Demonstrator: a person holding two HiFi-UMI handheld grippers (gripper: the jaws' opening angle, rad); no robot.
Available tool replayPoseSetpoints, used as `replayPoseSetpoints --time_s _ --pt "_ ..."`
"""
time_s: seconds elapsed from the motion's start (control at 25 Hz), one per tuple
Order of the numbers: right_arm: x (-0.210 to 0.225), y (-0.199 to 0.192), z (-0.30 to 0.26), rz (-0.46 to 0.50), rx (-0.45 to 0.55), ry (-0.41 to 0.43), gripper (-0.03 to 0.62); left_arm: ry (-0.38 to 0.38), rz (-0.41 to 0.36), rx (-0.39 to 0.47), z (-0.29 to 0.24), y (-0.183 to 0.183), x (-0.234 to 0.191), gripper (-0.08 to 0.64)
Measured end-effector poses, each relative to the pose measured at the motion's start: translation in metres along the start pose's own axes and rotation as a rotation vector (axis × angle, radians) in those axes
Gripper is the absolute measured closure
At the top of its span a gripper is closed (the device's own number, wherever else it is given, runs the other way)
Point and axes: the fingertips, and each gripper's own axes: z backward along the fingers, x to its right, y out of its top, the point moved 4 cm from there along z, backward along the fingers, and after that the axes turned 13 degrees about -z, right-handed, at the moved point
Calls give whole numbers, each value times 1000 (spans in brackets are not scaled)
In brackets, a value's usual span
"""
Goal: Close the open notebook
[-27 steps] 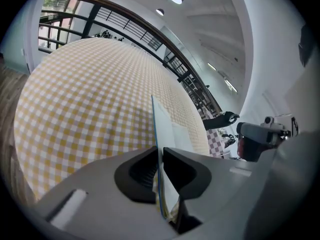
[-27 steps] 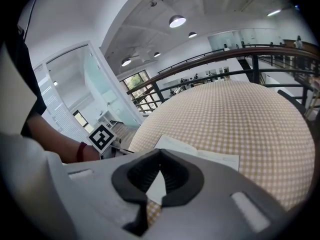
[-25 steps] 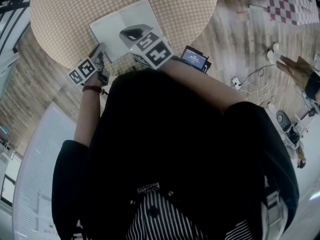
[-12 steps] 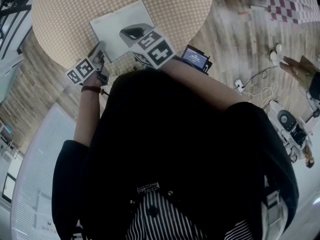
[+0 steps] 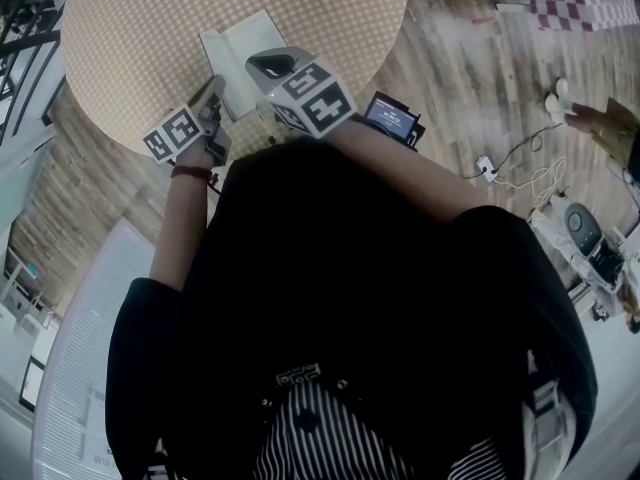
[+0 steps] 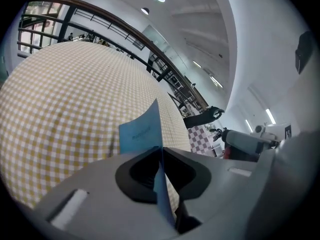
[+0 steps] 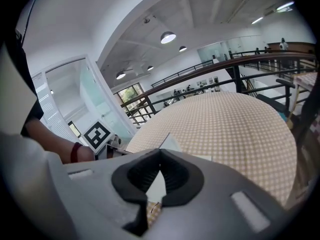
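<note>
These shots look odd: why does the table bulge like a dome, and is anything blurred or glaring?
Left gripper view: the wide-angle lens bends the checked table into a dome, corners black, print on the blue notebook cover blurred. Right gripper view: same bulge, ceiling lamp glares. Head view: the person's dark top fills it.

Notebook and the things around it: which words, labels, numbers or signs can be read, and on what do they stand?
Blue notebook cover: one short print, too blurred to read.
Lit screen beside the right forearm: text lines, too small to read.
Square markers on the cubes: black-and-white patterns, no letters.
Nothing else legible.
</note>
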Motion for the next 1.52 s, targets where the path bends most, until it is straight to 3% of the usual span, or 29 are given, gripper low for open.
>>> replayPoseSetpoints --time_s 0.48,0.6,0.68,0.84,0.92,1.08,1.16,1.2,1.28,1.4,1.52 --pt "27 -8 32 -63 56 -88 591 -44 -162 -114 -68 -3 36 489" --pt "27 -14 36 -74 50 -93 591 -44 -267 -151 -77 -4 42 474" --pt "26 -15 35 -78 46 -90 591 -48 -327 -164 -80 -1 46 441" --pt "21 -16 31 -71 41 -75 591 -72 -334 -165 -76 5 55 327" --pt "21 -15 33 -66 40 -69 591 -94 -303 -136 -72 7 62 328" --pt "10 -16 26 -49 30 -55 591 -66 -305 -83 -50 5 54 424" --pt "-1 -16 19 -32 23 -46 591 -56 -285 -52 -34 4 47 520" --pt "-6 -14 16 -22 20 -40 591 -71 -259 -18 -26 7 49 555" --pt "-12 -10 13 1 17 -27 591 -98 -225 72 -8 20 58 555" --pt "-28 -4 1 32 10 -19 591 -73 -265 166 31 41 62 555" --pt "-49 7 -7 64 33 -5 591 -2 -361 231 74 61 64 557"
